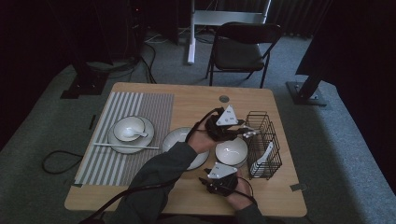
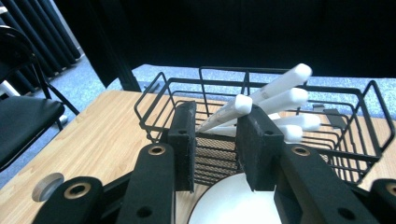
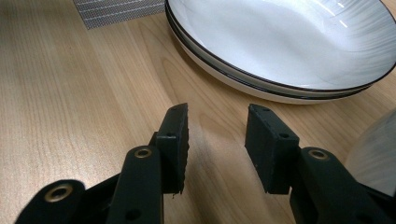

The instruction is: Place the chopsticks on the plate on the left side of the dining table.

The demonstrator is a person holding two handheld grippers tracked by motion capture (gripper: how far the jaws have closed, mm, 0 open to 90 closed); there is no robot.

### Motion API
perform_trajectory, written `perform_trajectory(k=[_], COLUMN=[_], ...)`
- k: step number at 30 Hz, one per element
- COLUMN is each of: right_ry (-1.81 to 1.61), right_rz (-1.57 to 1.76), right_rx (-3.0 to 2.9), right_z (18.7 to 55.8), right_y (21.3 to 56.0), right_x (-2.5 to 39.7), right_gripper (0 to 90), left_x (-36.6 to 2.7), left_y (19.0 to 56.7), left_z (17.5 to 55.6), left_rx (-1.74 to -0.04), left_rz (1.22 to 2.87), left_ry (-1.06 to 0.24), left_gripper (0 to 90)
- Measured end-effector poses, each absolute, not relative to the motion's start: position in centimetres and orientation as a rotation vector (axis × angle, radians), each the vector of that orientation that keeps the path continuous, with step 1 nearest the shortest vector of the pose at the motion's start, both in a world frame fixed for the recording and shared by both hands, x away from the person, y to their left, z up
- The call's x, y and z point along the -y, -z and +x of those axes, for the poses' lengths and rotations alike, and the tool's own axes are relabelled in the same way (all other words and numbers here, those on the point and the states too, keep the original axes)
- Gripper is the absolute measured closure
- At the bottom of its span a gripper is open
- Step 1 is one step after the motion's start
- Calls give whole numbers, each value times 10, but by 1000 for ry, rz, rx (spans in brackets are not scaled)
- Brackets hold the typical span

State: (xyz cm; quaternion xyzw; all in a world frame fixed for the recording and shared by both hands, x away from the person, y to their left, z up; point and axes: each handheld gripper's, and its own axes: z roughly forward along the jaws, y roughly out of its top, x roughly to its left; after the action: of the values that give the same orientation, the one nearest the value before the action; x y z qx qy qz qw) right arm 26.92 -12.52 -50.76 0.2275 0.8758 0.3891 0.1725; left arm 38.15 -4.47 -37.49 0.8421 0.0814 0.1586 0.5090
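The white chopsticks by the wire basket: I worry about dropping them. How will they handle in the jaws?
The white chopsticks look glossy and rod-shaped, so probably slippery and apt to roll. Several splay unevenly past the left gripper, so one could slide loose. They seem stiff and light, hovering over the wire basket.

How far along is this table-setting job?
One place looks set: small white bowl, white spoon and pale chopsticks on the striped grey placemat. In hand: the open left tongs reach white sticks in the black wire basket. Left: the stacked white plates and larger white bowl sit off the mat; right tongs hover open.
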Motion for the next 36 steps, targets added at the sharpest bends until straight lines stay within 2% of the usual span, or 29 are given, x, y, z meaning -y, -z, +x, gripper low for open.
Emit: perform_trajectory(k=[8,30,36], right_ry=[-1118,-1116,-1115], right_rz=[650,652,654], right_rx=[-2481,-2482,-2481], right_z=[269,269,269], right_y=[508,508,508], right_x=[126,128,129], right_gripper=[587,587,587], left_x=[52,73,72], left_y=[377,405,406], left_z=[390,409,413], left_rx=[-221,-289,-317], left_rz=[2012,2030,2021], left_ry=[-371,-315,-320], left_gripper=[744,785,819])
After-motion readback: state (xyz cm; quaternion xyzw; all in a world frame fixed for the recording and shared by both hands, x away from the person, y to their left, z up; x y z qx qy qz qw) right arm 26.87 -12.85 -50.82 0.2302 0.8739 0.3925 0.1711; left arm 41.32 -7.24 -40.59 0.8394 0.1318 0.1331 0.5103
